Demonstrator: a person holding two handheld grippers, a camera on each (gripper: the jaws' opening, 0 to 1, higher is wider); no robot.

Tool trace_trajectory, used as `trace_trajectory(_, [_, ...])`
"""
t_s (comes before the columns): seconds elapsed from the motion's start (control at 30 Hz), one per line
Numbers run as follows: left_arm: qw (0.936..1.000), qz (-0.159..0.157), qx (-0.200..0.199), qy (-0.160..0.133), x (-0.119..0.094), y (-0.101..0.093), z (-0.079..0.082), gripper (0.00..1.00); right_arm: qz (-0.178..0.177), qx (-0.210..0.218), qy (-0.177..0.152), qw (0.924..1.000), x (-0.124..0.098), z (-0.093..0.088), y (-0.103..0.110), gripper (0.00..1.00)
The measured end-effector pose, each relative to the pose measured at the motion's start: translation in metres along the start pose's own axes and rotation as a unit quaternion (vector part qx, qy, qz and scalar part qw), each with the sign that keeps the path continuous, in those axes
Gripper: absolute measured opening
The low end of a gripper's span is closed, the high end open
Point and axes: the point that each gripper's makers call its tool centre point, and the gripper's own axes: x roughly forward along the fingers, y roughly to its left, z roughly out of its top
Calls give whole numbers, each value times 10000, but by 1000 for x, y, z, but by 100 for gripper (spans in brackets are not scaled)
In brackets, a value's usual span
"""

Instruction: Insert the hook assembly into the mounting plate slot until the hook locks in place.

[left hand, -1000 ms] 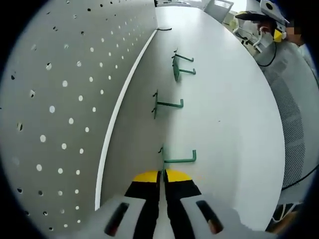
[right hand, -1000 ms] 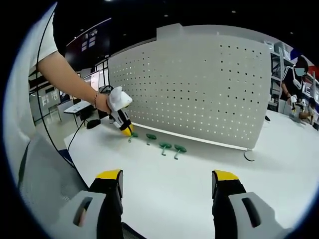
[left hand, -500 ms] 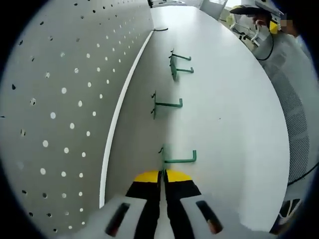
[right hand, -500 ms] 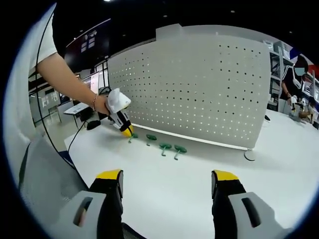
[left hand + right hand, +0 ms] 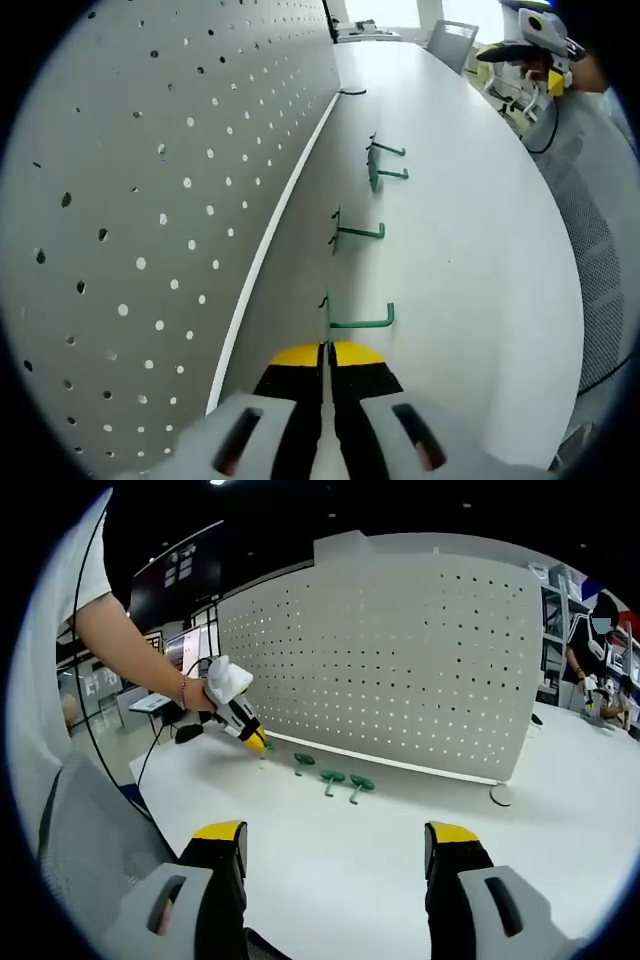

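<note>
My left gripper (image 5: 325, 352) is shut on a green hook (image 5: 357, 320); the hook's bar sticks out to the right just past the yellow jaw tips. The white pegboard (image 5: 150, 200) runs along the left of it. In the right gripper view a hand holds the left gripper (image 5: 256, 742) low by the pegboard's (image 5: 400, 660) left end, the held hook (image 5: 268, 747) at its tip, just above the table. My right gripper (image 5: 335, 842) stands open over the near table with nothing between its jaws.
Three more green hooks (image 5: 303, 761) (image 5: 330, 777) (image 5: 360, 781) lie in a row on the white table (image 5: 400, 860) before the pegboard, two showing ahead of the left gripper (image 5: 358, 232) (image 5: 385, 165). A round foot (image 5: 501, 794) sits at the board's right end. A person stands at far right.
The left gripper, with the hook in it, has risen slightly and swung toward the pegboard. The right gripper has stayed still and open.
</note>
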Motion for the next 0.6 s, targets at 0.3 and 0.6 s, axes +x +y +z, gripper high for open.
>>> trace_trajectory(0.3, [9992,247,-97,-297,-8,2,20,1,-3,10,-24,10000,0,2,0,70])
trace_trajectory(0.6, [9966,475,-164,-660,-22,3,43,1,12,-14,19,10000,-1,1,1,70])
